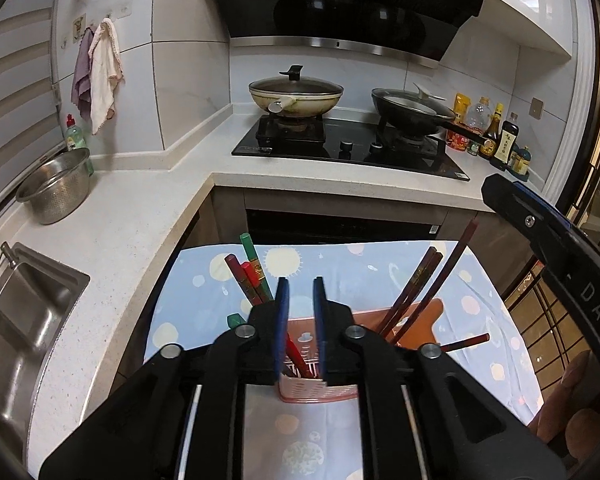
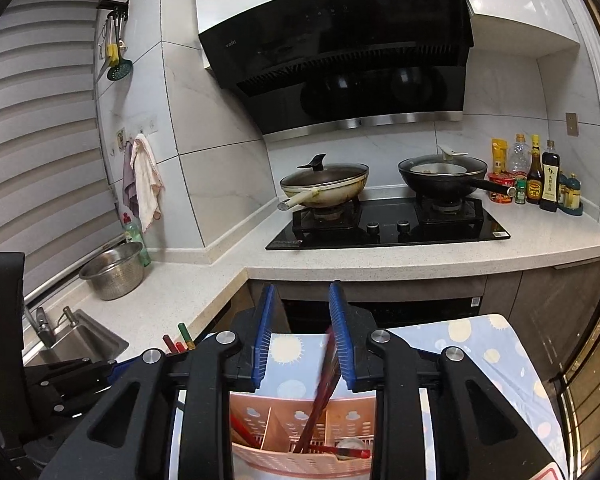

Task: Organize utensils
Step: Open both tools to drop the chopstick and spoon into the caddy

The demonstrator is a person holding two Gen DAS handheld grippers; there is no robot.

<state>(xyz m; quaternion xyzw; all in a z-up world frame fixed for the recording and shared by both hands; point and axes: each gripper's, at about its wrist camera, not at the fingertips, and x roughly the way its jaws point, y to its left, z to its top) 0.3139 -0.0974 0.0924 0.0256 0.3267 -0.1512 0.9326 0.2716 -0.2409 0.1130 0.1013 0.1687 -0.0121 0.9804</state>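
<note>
At the bottom centre of both frames, the pink perforated plastic utensil holder (image 2: pixel 300 440) stands on the blue patterned cloth (image 1: pixel 340 264). The left hand-held gripper (image 1: pixel 300 312) is narrowly parted, empty. The right hand-held gripper (image 2: pixel 302 336) is apart around dark red chopsticks (image 2: pixel 320 392), not clamping.

Pink holder (image 1: pixel 320 392) base hidden by left gripper (image 1: pixel 301 304); chopstick (image 2: pixel 326 376) blurred.

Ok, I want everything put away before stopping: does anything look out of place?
One red chopstick lies almost flat, poking out to the right of the pink holder over the patterned cloth, not standing upright like the rest. A green tip left of the holder also looks outside it.
</note>
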